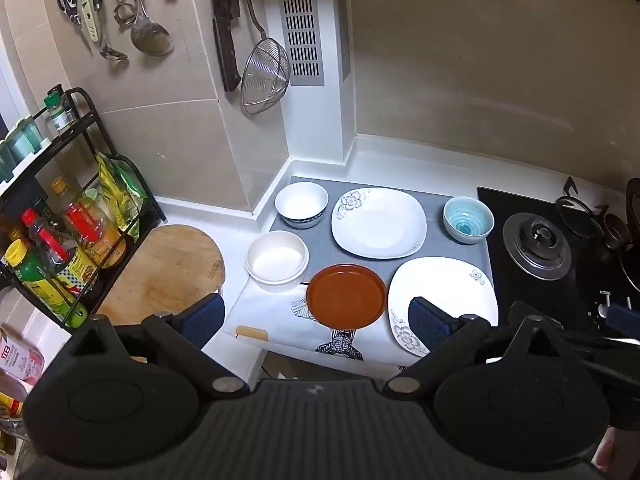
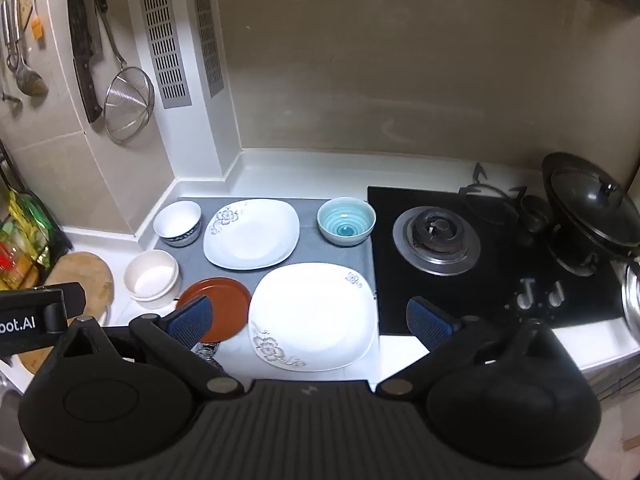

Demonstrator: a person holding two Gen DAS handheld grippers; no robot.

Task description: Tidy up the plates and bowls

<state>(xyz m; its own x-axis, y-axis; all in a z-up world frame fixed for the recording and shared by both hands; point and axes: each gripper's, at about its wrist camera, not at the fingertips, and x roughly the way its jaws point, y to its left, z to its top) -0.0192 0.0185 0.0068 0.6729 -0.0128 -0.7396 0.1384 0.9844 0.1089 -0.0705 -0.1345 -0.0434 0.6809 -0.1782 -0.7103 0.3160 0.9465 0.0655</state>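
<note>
Left gripper [image 1: 316,322] and right gripper [image 2: 310,318] spread wide, empty, above grey mat [image 1: 436,210], white counter [image 2: 304,172], beige kitchen wall [image 2: 400,60]

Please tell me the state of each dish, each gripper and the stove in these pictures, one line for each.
Far white square floral plate: upright, empty.
Near white square floral plate: upright, empty.
Brown round plate: empty.
Teal striped bowl: upright, empty.
White bowl with blue pattern: upright, empty.
Cream round bowl: upright, empty.
Left gripper: open, holding nothing.
Right gripper: open, holding nothing.
Gas burner: no flame.
</note>
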